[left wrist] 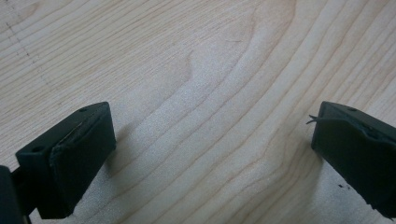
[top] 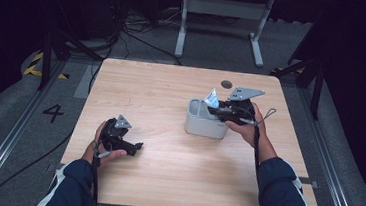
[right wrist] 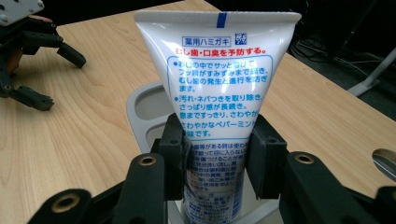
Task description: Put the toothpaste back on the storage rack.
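A big wooden table (top: 170, 107) takes up most of the high view. It is light brown with wavy lines in the wood. A small dark round hole (top: 227, 84) sits near its far edge.

On the right part of the table stands a grey holder (top: 203, 121). It is a box with rounded corners and open pockets on top.

The right gripper (top: 219, 111) is at the top of the holder, held in the person's right hand. Its two black jaws are squeezed tight on a white toothpaste tube (right wrist: 217, 84). The tube stands upright with its flat crimped end at the top, and its lower end goes down into one of the holder's pockets. The jaws pinch the tube on its two sides, about halfway down. The tube has blue and red writing on it and a small blue mark at the top edge.

The left gripper (top: 134, 148) rests low over the left part of the table, well apart from the holder. Its jaws are wide open and hold nothing. Bare wood shows between them in the left gripper view.
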Action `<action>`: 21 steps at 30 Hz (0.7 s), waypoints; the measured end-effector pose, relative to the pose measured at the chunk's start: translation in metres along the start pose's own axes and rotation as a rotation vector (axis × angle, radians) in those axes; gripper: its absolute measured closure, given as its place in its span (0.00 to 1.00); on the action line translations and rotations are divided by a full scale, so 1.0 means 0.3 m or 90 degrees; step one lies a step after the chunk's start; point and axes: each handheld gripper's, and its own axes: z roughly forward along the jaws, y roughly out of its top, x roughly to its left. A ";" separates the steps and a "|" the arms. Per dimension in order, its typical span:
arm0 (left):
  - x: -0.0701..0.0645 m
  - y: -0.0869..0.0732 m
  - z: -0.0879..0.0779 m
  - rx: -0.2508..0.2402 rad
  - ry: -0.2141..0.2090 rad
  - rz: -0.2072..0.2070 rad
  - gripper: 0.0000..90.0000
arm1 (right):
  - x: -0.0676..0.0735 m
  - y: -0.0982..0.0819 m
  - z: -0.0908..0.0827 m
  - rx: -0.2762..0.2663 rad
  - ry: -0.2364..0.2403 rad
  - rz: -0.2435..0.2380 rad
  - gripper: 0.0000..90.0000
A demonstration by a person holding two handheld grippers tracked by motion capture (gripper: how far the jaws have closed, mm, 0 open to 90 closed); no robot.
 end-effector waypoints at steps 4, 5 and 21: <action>0.000 0.000 0.000 0.001 -0.001 0.000 0.00 | 0.003 -0.009 -0.001 0.006 0.001 -0.004 0.71; 0.000 0.000 0.001 -0.002 0.000 0.000 0.00 | 0.004 -0.011 -0.001 0.007 0.001 -0.004 0.71; 0.000 0.001 0.003 -0.004 0.001 0.003 0.00 | 0.008 -0.023 0.000 0.019 0.001 -0.010 0.71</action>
